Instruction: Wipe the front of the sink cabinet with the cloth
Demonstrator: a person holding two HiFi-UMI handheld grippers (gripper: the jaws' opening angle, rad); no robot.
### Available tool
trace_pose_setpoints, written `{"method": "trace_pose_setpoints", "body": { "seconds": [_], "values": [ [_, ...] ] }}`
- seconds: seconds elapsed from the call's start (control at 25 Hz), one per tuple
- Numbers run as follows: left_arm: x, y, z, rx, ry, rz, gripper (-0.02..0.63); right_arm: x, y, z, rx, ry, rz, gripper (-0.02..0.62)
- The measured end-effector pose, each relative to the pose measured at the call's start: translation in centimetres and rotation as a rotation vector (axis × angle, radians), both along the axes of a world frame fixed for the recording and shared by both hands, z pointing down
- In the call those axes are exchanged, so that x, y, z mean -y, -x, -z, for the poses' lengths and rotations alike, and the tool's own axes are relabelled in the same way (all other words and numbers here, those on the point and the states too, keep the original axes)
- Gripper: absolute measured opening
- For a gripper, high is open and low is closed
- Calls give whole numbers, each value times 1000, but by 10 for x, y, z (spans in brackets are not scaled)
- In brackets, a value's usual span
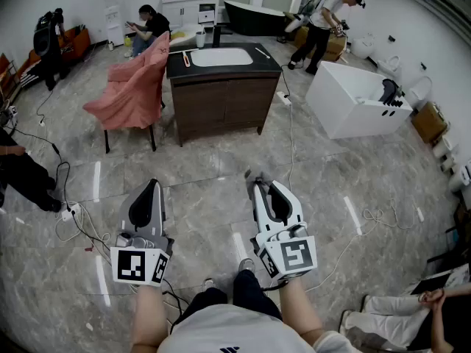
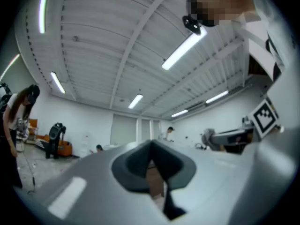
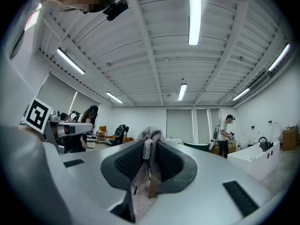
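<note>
- right gripper view: right gripper [image 3: 150,143] has its fingers pinching the grey cloth [image 3: 147,150].
- left gripper [image 2: 151,148]: fingers pressed together, empty.
- sink cabinet [image 1: 221,101] stands far off, well apart from the cloth; wiping looks not yet begun.

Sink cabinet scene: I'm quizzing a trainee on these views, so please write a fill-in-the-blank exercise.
1. The right gripper has its jaws shut on a grey ____.
2. The left gripper has its jaws together and holds ____.
3. The draped fabric left of the sink cabinet is ____ in colour.
Missing words: cloth; nothing; pink.
</note>
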State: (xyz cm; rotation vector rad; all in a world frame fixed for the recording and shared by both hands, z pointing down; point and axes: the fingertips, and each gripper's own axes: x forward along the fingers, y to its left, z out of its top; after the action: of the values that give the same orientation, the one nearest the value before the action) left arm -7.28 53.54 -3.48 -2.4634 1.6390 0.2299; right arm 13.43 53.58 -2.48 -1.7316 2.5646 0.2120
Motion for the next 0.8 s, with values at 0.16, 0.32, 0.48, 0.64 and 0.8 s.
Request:
{"method": "trace_pose_setpoints", "body": {
  "seconds": [0.16,0.32,0.48,0.64,0.8],
  "values": [
    [2,0,1,-9,-2,-2,6,1,0,5,3,-12,0,71],
    [5,-2,6,-11,-12,-6,6,3,0,12,2,-22,-2,71],
    [7,-1,10,-7,-26,-15,6,6,2,14,-2,-28,-6,71],
    [8,3,10,7,-38,-18,6,8,8,13,-26,-41,-16,69],
    [11,9,14,7,-46,-14,6,9,13,18,-65,-63,-13,67]
  ]
}}
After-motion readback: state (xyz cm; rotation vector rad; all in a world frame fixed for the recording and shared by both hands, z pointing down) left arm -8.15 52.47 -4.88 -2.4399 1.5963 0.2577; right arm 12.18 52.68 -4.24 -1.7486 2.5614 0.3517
